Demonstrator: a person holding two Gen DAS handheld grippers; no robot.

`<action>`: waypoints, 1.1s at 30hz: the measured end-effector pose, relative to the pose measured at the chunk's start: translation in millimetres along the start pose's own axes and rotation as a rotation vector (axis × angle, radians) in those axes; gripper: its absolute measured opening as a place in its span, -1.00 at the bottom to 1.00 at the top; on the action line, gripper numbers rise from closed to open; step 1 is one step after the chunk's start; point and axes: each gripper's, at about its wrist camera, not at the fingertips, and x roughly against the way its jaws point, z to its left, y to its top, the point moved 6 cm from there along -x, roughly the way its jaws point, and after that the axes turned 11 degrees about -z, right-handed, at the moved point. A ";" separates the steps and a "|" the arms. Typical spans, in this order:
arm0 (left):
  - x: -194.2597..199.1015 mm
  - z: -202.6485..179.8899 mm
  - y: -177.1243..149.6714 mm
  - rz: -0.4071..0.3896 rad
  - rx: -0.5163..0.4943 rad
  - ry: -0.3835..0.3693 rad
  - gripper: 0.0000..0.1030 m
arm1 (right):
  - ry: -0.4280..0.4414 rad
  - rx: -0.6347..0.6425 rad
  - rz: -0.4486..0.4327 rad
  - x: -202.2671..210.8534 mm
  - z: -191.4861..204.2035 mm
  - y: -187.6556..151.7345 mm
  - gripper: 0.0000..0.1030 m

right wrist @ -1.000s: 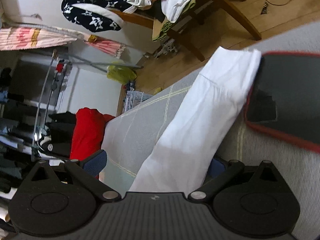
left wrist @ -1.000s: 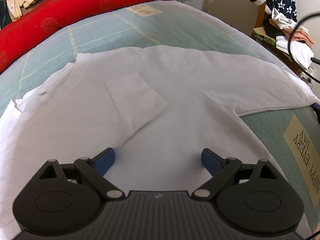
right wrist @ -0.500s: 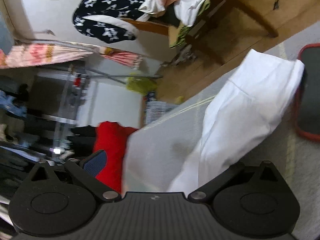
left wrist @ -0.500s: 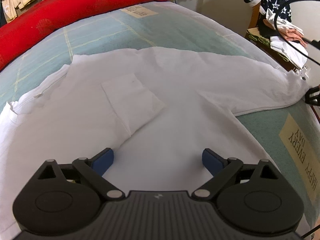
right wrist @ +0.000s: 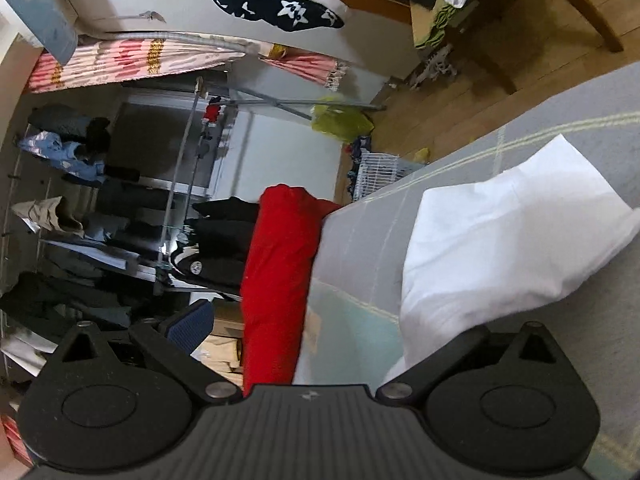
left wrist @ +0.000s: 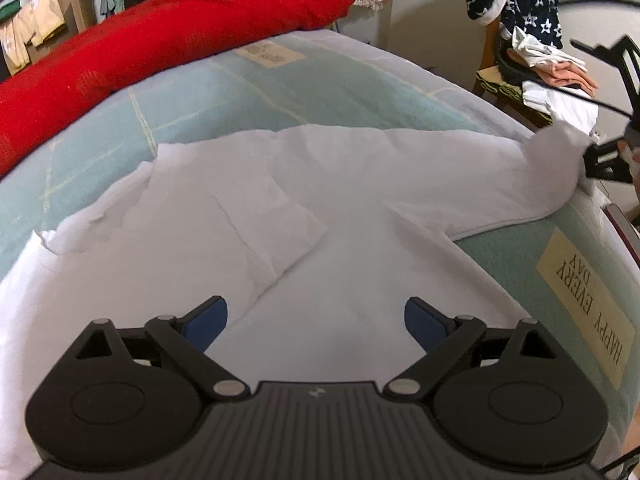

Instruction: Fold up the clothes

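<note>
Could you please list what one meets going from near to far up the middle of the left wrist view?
Left claw, open above the cloth → white shirt spread flat → pale green checked bedcover → long red bolster along the far edge.

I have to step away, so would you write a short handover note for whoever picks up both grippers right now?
Left gripper: open, empty, over the lower body of the white shirt.
Right gripper: raised at the bed's right edge with the shirt's right sleeve bunched against it; one finger is hidden under cloth, so the grip is unconfirmed.
Shirt lies spread on the green bed cover.
Done: left sleeve already folded across the chest.
Left: bring the right sleeve inward, then fold the body.
</note>
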 end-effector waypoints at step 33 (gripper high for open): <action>89.3 84.8 -73.4 0.062 0.108 0.096 0.84 | 0.139 0.049 0.369 -40.5 93.5 -188.7 1.00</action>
